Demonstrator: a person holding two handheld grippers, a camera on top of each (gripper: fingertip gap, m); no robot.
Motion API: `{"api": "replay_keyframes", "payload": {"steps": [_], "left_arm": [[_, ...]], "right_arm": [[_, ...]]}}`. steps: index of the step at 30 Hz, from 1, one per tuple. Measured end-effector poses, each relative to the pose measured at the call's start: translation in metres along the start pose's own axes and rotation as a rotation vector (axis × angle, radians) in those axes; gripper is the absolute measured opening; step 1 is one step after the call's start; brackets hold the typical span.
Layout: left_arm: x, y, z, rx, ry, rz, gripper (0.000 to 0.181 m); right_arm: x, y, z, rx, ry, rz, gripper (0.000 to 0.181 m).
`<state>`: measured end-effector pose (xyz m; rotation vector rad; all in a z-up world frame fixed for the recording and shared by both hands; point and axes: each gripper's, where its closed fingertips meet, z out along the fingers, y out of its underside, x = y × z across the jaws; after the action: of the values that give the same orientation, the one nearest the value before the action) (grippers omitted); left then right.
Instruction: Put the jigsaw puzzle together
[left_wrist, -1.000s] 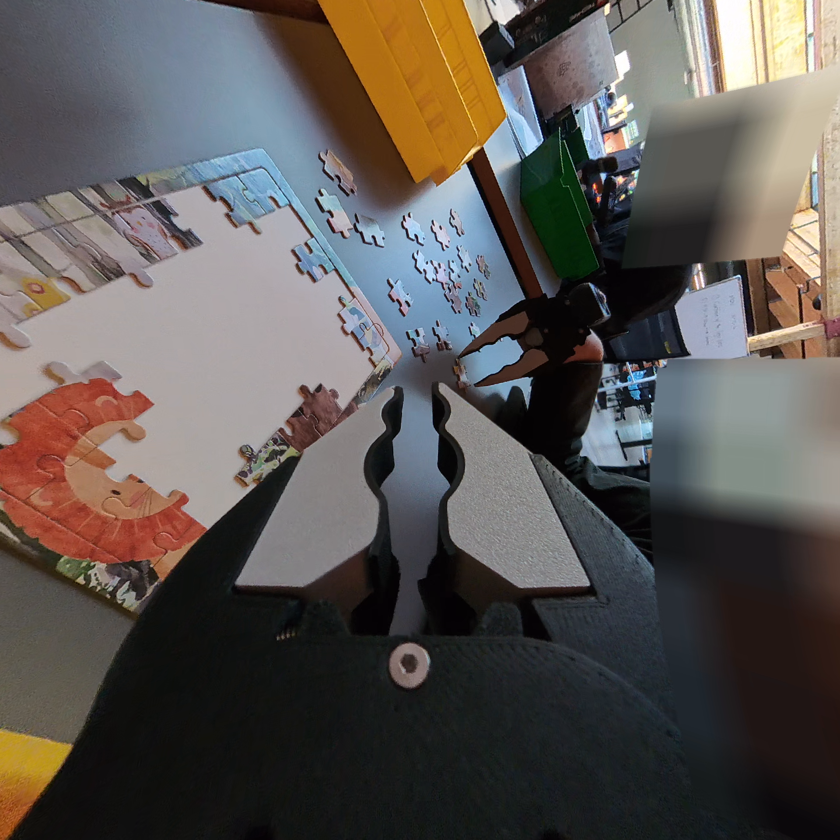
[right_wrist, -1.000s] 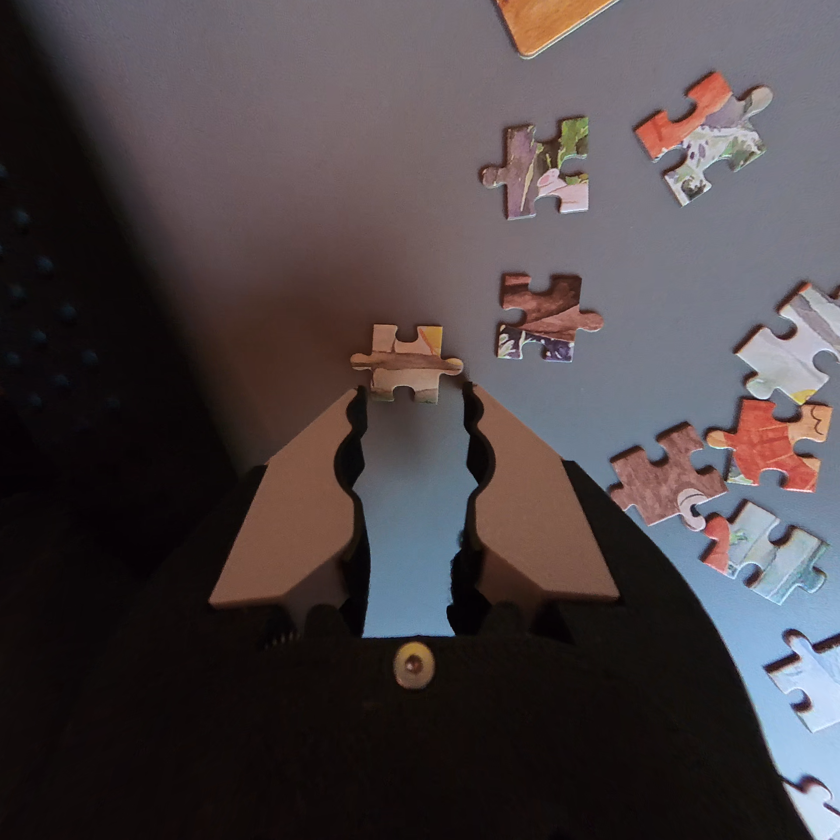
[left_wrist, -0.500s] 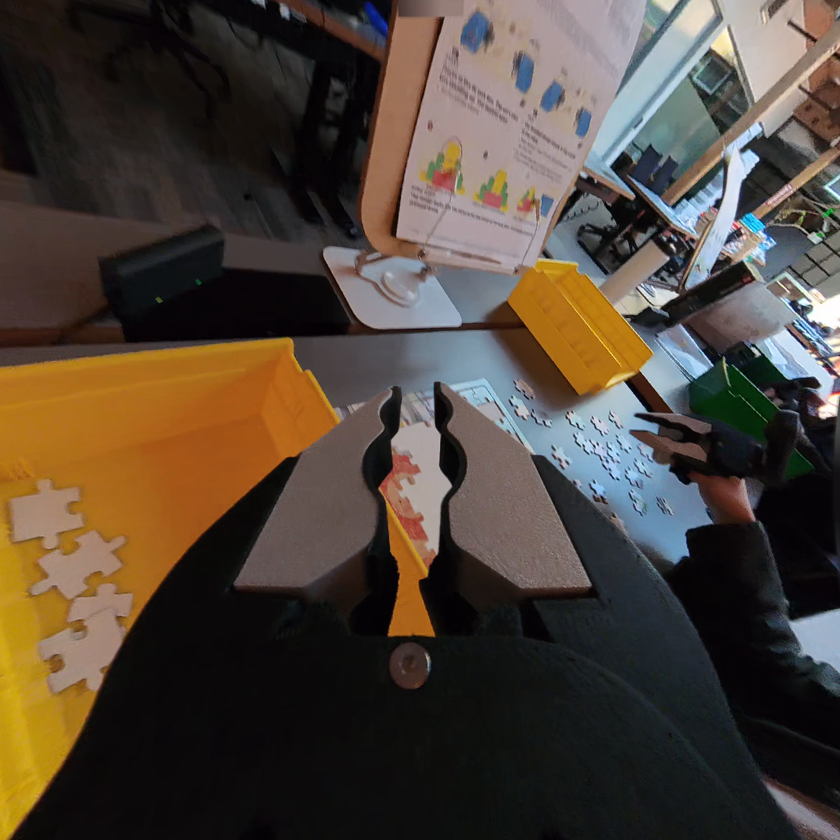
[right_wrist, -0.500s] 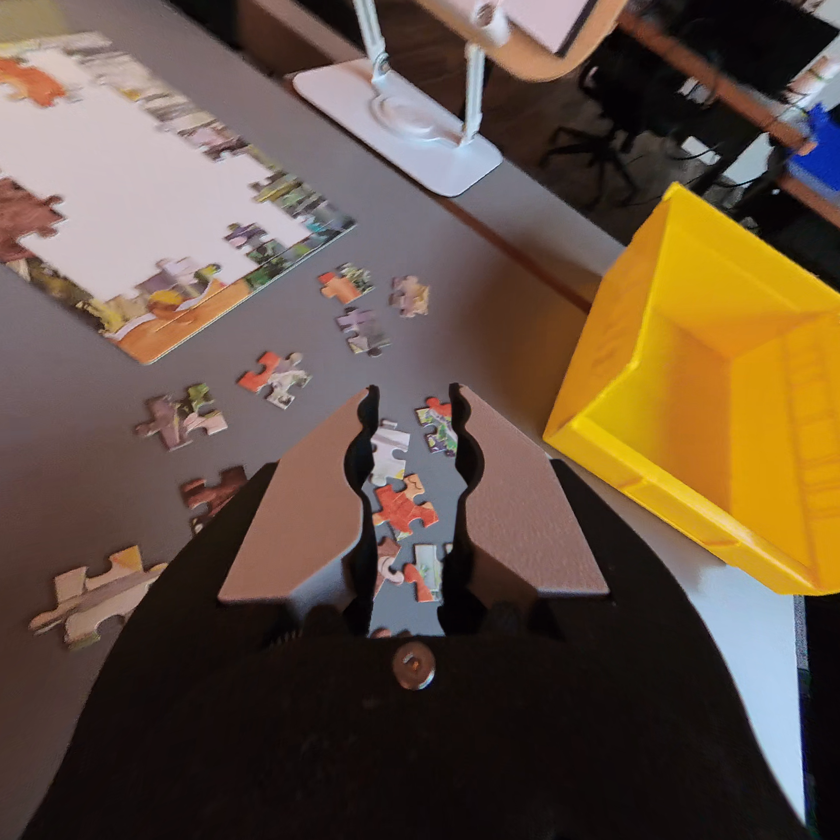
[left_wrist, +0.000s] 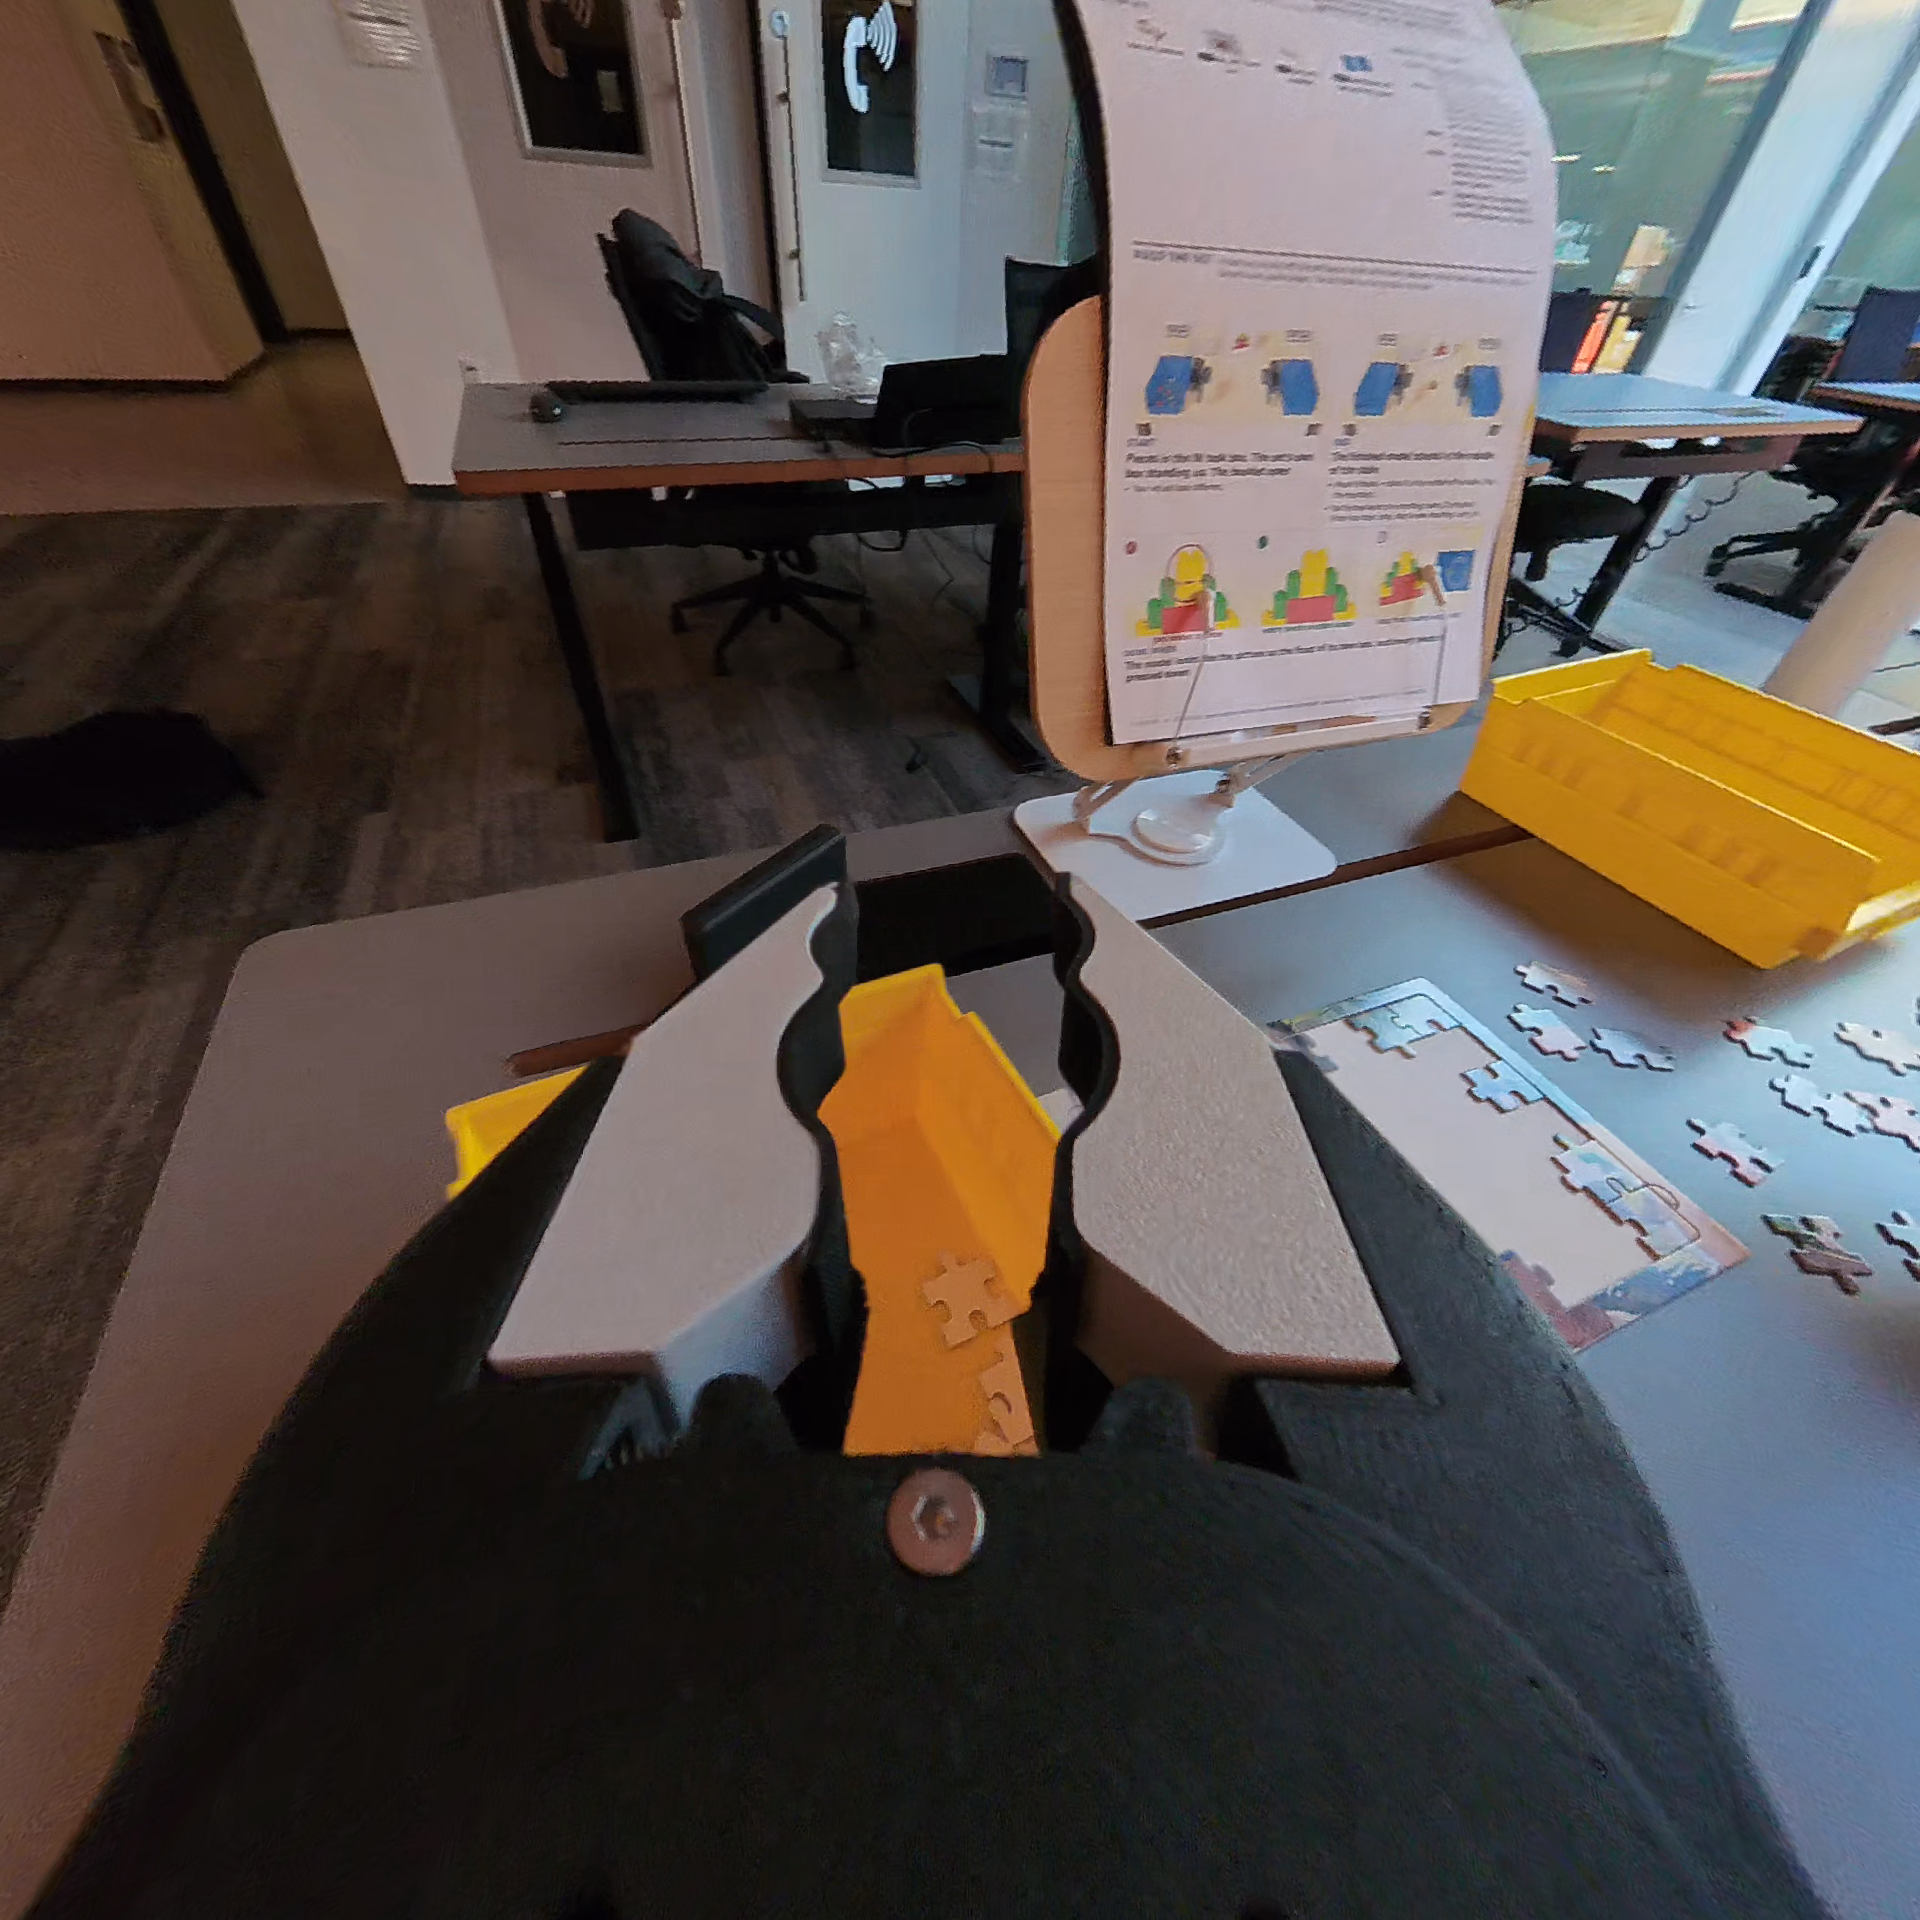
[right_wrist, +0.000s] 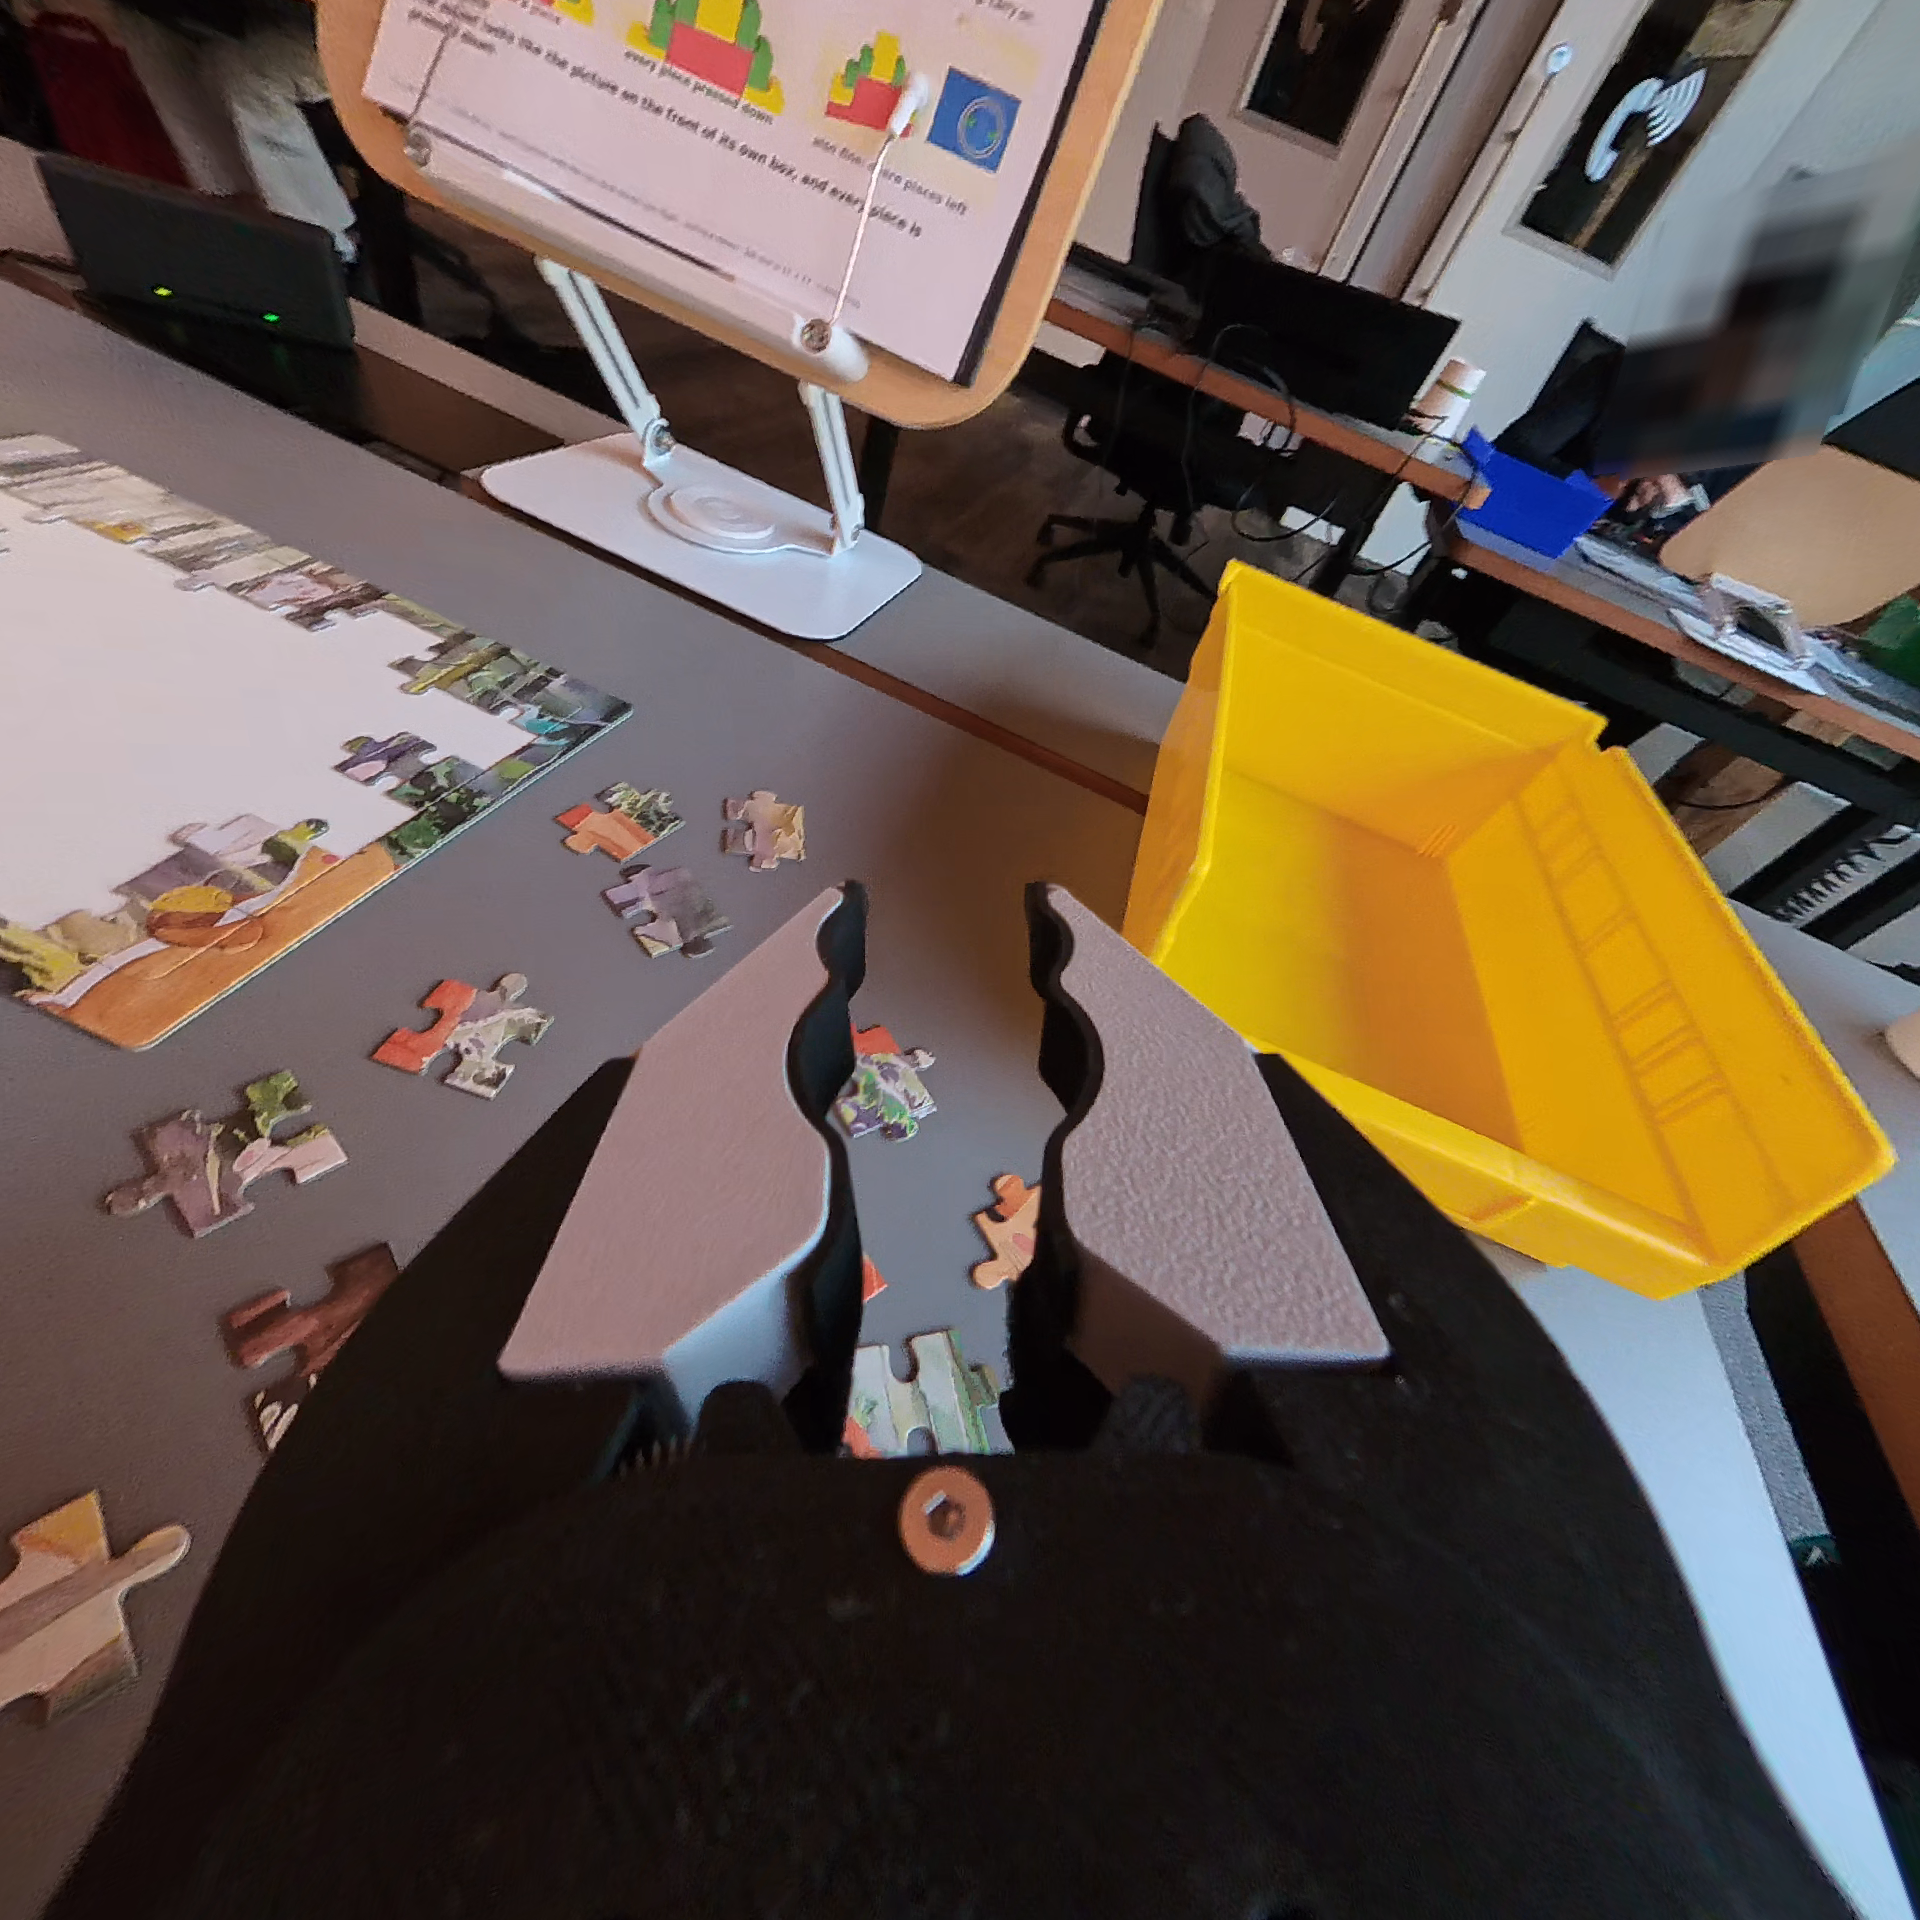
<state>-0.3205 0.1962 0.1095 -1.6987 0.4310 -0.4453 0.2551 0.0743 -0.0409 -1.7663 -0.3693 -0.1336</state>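
Both claws are gaping, gripping nothing: left gripper (left_wrist: 951, 904) is hovering over blank-side pieces (left_wrist: 971, 1311), seemingly two, in a yellow bin (left_wrist: 997, 1081); right gripper (right_wrist: 945, 904) is hanging above colourful loose pieces (right_wrist: 462, 1029), bare grey table (right_wrist: 987, 831) lying ahead.

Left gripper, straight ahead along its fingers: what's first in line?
Probably the near yellow bin, which fills the gap of the open left gripper; a face-down puzzle piece lies inside. Depth is unclear.
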Motion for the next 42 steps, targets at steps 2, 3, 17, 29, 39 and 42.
{"api": "replay_keyframes", "payload": {"steps": [2, 3, 17, 29, 39, 42], "left_arm": [[-0.01, 0.005, -0.005, -0.022, -0.016, -0.023, 0.044], [-0.015, 0.007, -0.007, -0.031, -0.018, -0.035, 0.049], [-0.061, 0.15, -0.011, -0.677, -0.028, -0.003, 0.025], [-0.024, 0.22, 0.007, -1.006, 0.14, 0.0, 0.041], [-0.019, 0.268, 0.006, -1.17, 0.227, 0.217, 0.055], [-0.016, 0.275, 0.003, -1.2, 0.254, 0.258, 0.056]], "right_arm": [[-0.003, 0.005, 0.002, -0.013, -0.014, -0.02, 0.031], [-0.003, 0.008, 0.004, -0.026, -0.011, -0.031, 0.031], [0.034, 0.008, -0.005, 0.033, 0.205, 0.013, 0.017], [0.02, 0.015, 0.004, -0.004, 0.142, -0.031, 0.017], [0.007, 0.021, 0.011, -0.041, 0.089, -0.082, 0.017], [0.005, 0.022, 0.013, -0.048, 0.078, -0.094, 0.017]]}}
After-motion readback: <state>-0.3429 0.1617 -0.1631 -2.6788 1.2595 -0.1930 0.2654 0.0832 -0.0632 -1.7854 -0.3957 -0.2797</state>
